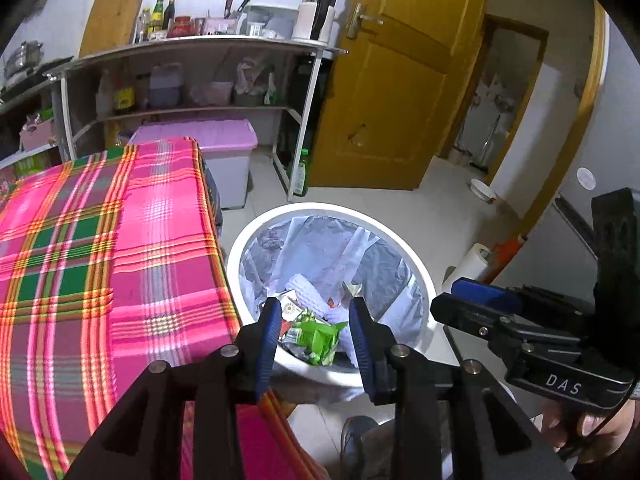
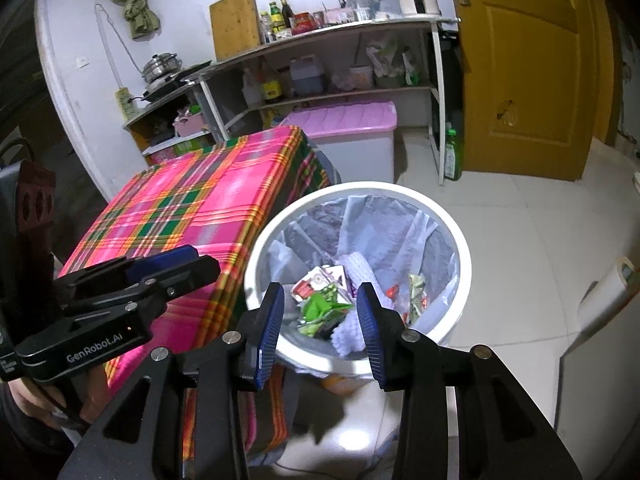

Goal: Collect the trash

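A white trash bin (image 1: 240,240) lined with a clear bag stands on the floor beside the table; it also shows in the right wrist view (image 2: 460,236). Inside lie a green wrapper (image 1: 320,336) (image 2: 318,306), white foam netting (image 1: 306,290) (image 2: 352,334) and other packets. My left gripper (image 1: 314,308) is open and empty above the bin's near rim. My right gripper (image 2: 322,294) is open and empty above the same bin. Each gripper shows from the side in the other's view, the right one (image 1: 480,300) and the left one (image 2: 176,266).
A table with a pink plaid cloth (image 1: 100,240) (image 2: 192,208) stands left of the bin. Behind are a pink-lidded storage box (image 1: 224,140), a metal shelf rack (image 1: 192,48) with bottles, a green bottle (image 1: 302,172) and a yellow door (image 1: 392,80). A white paper roll (image 2: 604,292) lies right.
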Motion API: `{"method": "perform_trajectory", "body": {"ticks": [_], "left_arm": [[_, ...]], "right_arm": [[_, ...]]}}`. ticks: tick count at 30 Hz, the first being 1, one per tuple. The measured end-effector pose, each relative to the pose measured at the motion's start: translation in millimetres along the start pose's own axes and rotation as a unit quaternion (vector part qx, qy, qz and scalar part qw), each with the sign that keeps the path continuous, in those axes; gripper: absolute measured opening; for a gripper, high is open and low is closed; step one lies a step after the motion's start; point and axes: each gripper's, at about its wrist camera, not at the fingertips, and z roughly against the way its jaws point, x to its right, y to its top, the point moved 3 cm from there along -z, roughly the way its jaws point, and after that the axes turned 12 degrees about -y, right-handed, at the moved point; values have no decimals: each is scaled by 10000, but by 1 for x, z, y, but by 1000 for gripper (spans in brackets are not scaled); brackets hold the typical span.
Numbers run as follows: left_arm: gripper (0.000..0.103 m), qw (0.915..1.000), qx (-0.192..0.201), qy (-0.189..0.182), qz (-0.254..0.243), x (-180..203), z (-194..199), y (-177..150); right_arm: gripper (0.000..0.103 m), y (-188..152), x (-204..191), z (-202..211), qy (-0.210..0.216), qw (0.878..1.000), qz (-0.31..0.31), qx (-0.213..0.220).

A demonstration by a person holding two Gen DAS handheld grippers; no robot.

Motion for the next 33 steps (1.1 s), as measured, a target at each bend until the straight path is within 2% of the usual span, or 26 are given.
{"method": "perform_trajectory", "body": {"ticks": [6,15,33], "left_arm": [[35,9990,242,268,-269,15,30,-8],[35,9979,462,297,-344,28,64,-24],[35,9969,588,437,-296,31,88,-50]], "right_arm": [[40,-7,-10,25,-8,9997,48,248],[46,-24,-22,47,-61,9990,161,418],[47,-41,-27,61,-122,9983,204,525]]}}
